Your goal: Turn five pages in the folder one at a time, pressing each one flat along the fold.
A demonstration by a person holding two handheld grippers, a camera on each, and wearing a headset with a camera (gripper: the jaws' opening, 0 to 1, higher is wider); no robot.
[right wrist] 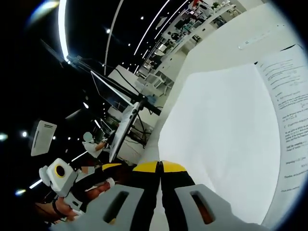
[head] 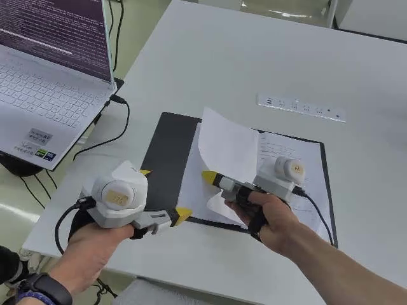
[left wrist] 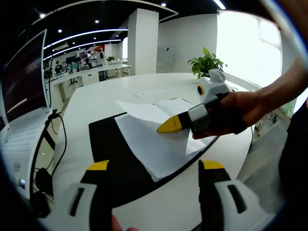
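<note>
A black folder (head: pixel 166 152) lies open on the white table (head: pixel 210 57), with white sheets on its left side and a printed page (head: pixel 299 159) on its right. My right gripper (head: pixel 208 177) is shut on the lower edge of a white page (head: pixel 227 145), which stands lifted and curled over the fold. In the right gripper view the yellow-tipped jaws meet on that page (right wrist: pixel 221 125). My left gripper (head: pixel 164 193) is open over the folder's near left corner and holds nothing. In the left gripper view, the left gripper (left wrist: pixel 155 166) faces the folder (left wrist: pixel 106 144) and the right gripper (left wrist: pixel 171 125).
An open laptop (head: pixel 51 76) sits at the table's left edge, with cables (head: pixel 108 136) running toward the folder. A white power strip (head: pixel 300 107) lies beyond the folder. A potted plant (left wrist: pixel 207 62) stands far off.
</note>
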